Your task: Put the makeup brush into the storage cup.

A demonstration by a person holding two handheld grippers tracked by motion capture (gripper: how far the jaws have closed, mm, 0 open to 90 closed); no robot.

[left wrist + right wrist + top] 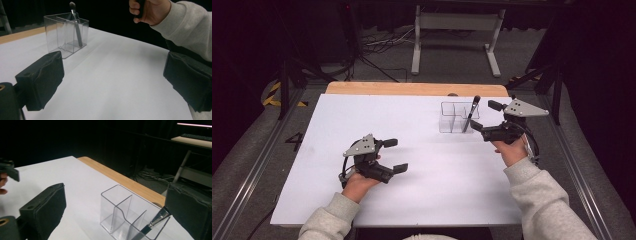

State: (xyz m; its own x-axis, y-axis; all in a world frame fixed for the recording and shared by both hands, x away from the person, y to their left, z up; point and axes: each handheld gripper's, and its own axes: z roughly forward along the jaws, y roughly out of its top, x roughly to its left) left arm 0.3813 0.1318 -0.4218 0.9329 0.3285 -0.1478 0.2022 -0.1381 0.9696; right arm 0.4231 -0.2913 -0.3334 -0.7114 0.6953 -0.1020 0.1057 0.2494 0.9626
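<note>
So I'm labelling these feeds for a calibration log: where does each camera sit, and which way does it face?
High view: above the person's side, looking forward and down at the table; both forearms, left gripper, right gripper.
Left gripper view: rides the left gripper, jaws apart, facing the organizer and the other hand.
Right gripper view: rides the right gripper, jaws apart, facing the organizer.
Shared: organizer and brush.

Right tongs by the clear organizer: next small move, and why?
Probably back the right tongs away from the clear organizer. Their jaws stand open, and the brush already leans inside a compartment, with nothing gripping it.
</note>
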